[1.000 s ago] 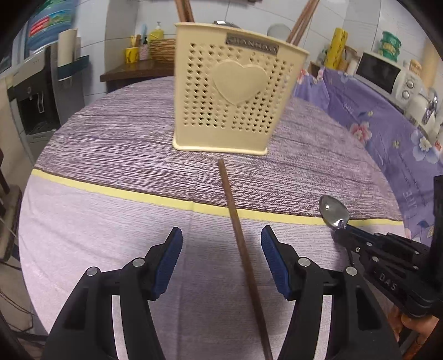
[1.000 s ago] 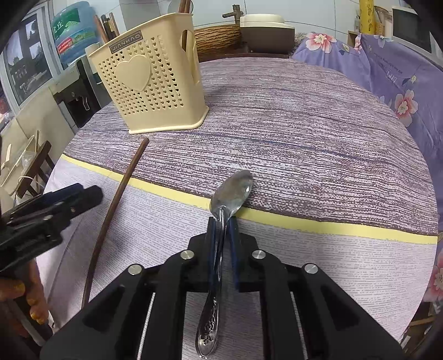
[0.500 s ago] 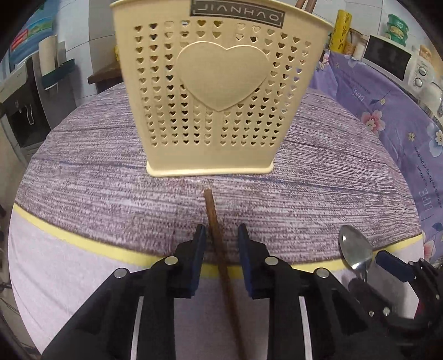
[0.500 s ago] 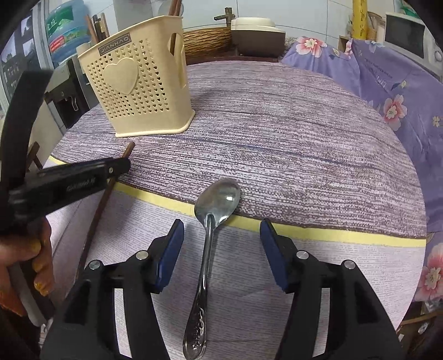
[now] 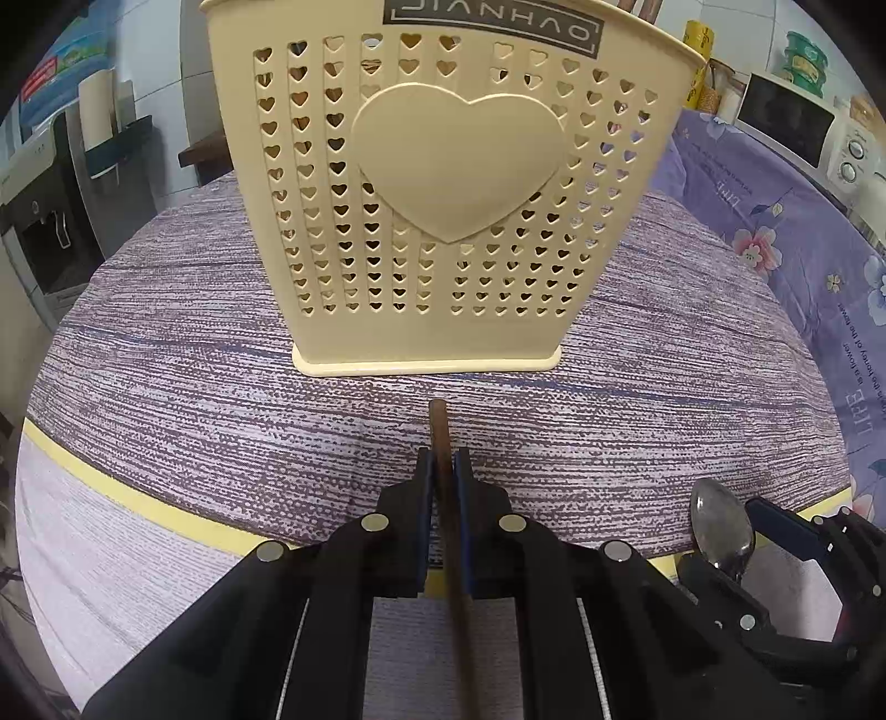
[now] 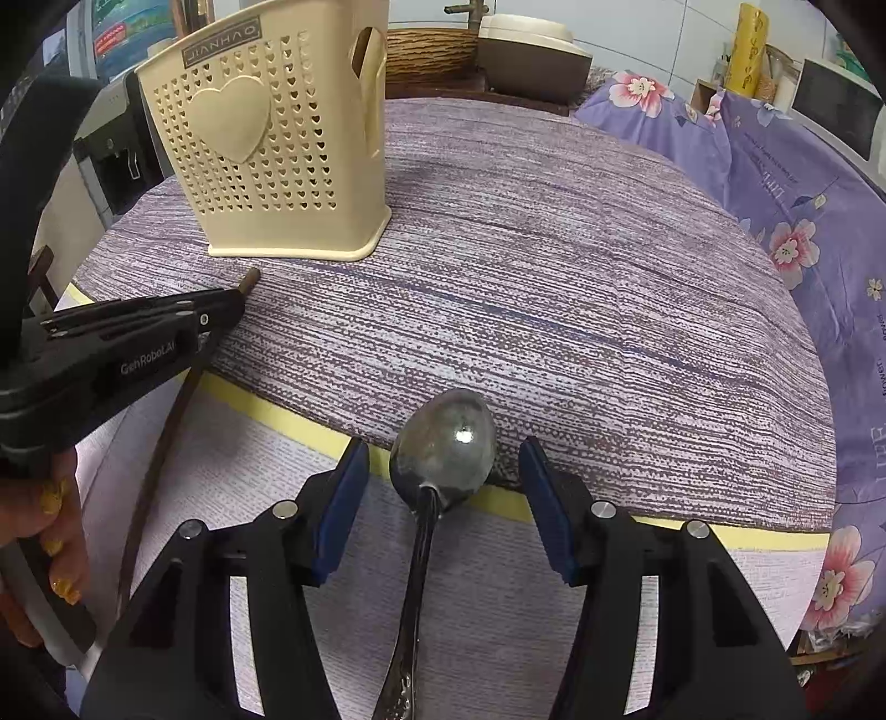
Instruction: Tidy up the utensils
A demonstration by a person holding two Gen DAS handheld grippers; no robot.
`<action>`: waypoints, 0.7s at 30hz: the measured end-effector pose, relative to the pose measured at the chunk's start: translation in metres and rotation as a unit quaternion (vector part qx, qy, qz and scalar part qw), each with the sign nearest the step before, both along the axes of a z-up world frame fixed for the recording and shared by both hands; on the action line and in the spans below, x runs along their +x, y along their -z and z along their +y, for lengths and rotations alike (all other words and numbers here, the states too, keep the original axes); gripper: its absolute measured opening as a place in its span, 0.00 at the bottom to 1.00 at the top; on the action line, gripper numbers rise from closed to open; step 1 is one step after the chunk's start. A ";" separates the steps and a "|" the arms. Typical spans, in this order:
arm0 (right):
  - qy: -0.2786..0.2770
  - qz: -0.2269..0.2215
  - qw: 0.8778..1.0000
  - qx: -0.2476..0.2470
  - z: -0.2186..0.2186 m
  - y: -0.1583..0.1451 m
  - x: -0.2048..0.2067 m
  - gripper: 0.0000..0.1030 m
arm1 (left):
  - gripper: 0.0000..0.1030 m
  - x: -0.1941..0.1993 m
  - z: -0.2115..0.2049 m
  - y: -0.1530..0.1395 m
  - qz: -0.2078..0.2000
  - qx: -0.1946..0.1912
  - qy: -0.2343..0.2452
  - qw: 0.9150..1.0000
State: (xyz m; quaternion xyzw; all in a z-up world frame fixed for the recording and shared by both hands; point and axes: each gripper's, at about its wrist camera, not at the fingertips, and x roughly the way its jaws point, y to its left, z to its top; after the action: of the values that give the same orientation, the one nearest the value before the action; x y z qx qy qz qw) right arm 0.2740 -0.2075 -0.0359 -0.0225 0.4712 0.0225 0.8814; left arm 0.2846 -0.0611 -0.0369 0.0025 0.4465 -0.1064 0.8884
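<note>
A cream perforated utensil holder [image 5: 454, 210] with a raised heart stands on the round table; it also shows in the right wrist view [image 6: 271, 149]. My left gripper [image 5: 443, 471] is shut on a long brown chopstick [image 5: 440, 426] whose tip points at the holder's base; both show from the side in the right wrist view, the gripper [image 6: 221, 310] and the chopstick [image 6: 160, 443]. My right gripper [image 6: 443, 476] is open around a metal spoon [image 6: 443, 448] that lies on the table between its fingers. The spoon also shows in the left wrist view [image 5: 720, 526].
The table [image 6: 581, 277] has a purple striped cloth with a yellow band [image 6: 310, 432]. More brown sticks stand in the holder. A floral purple cover [image 6: 803, 183] lies to the right, a microwave [image 5: 803, 127] behind it. A woven basket [image 6: 432, 52] sits at the far edge.
My left gripper moved forward toward the holder and shut on the chopstick. My right gripper opened and let go of the spoon, which now lies on the table.
</note>
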 end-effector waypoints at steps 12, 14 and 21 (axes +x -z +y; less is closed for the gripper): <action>-0.025 0.005 0.999 0.041 0.002 -0.002 0.003 0.12 | 0.08 0.006 -0.009 0.000 0.001 -0.002 0.002 1.000; -0.026 0.008 0.999 0.045 0.001 -0.002 0.005 0.12 | 0.08 0.007 -0.008 0.000 0.001 -0.002 0.003 1.000; -0.024 0.022 0.997 0.074 -0.004 -0.003 0.017 0.12 | 0.08 0.007 -0.009 0.001 0.001 -0.001 0.005 1.000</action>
State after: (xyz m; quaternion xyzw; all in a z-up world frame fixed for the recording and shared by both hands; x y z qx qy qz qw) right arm 0.2906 -0.2116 -0.0327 0.0315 0.4867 0.0787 0.8694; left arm 0.2919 -0.0703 -0.0374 0.0037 0.4475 -0.1109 0.8874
